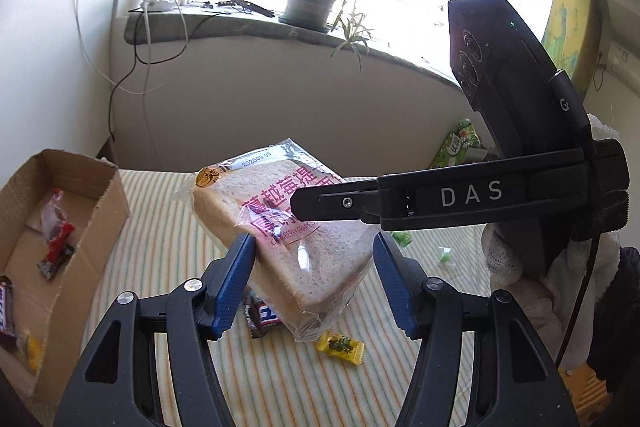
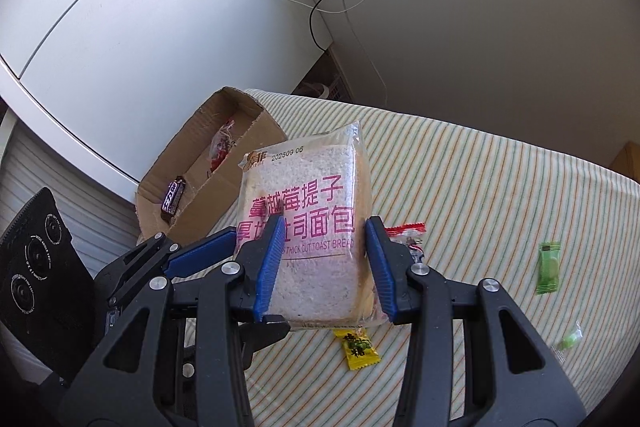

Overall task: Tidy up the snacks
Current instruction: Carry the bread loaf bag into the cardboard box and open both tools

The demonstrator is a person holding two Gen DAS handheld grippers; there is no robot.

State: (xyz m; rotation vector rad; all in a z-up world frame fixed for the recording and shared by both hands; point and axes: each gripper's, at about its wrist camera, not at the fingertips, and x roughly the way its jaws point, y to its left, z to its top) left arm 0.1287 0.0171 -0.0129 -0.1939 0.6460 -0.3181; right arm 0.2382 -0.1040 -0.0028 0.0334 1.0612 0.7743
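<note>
While both of my hand-held grippers — left (image 1: 314,267), right (image 2: 324,267) — clamp the bread packet (image 2: 308,227) half-closed above the striped worktop (image 2: 480,195), the cardboard box (image 2: 192,203) holds few bars — yellow candy (image 2: 357,347), green sweets (image 2: 548,267) remain loose.

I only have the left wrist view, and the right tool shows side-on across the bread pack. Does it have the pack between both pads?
Observer: Yes. In the right wrist view the right tool has the bread pack clamped, with one blue pad against each side edge.
Operator: Anything hidden from me behind the pack?
Observer: A red-wrapped snack lies on the striped cloth, just past the pad on the picture's right.
</note>
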